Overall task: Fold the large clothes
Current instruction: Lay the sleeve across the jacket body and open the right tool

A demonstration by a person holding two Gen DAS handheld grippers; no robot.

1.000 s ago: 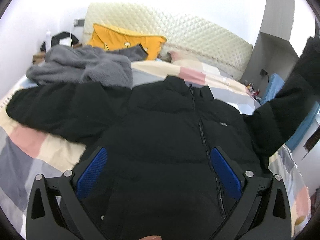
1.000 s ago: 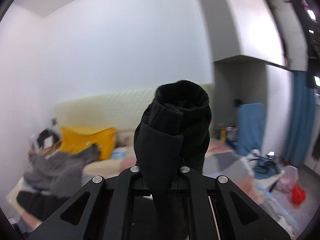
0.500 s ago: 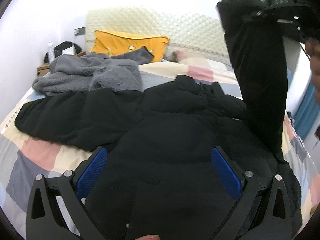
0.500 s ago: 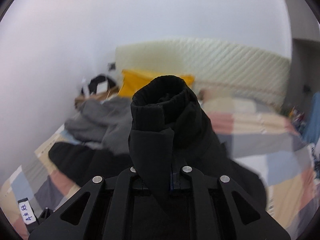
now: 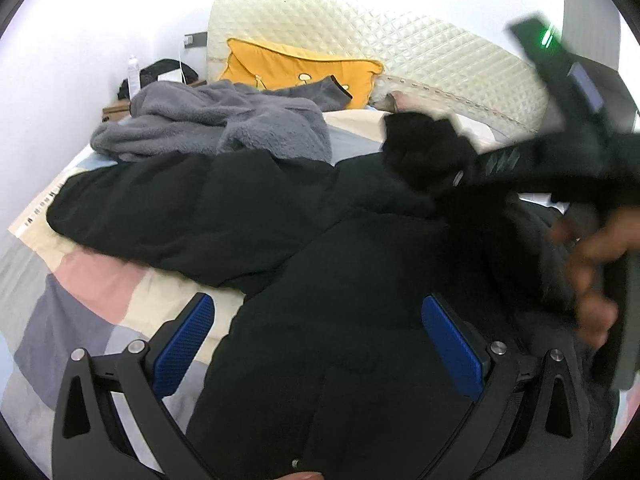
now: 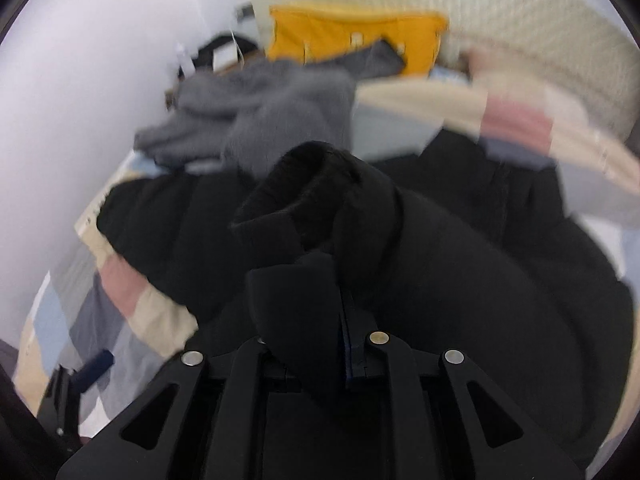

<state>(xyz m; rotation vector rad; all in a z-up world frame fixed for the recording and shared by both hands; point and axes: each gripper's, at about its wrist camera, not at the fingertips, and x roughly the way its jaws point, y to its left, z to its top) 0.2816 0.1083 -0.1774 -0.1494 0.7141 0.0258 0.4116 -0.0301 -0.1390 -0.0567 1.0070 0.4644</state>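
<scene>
- Bed with patchwork cover (image 5: 100, 292), quilted cream headboard (image 5: 420, 60) behind.
- Black puffer jacket (image 5: 320, 320) spread front-up across the cover.
- Grey fleece (image 5: 208, 120) heaped beyond, yellow pillow (image 5: 296, 68) behind.
- Right gripper (image 6: 352, 344) clenched on jacket sleeve cuff (image 6: 304, 196), above the chest.
- Left gripper (image 5: 316, 344) splayed wide, nothing between the pads.

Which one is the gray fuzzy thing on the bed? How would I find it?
Look toward the cream quilted headboard and the yellow pillow leaning on it. Just in front lies the gray fleece garment, crumpled in a heap beyond the black puffer jacket. It is the only soft, fuzzy gray thing; the jacket beside it is black.
</scene>
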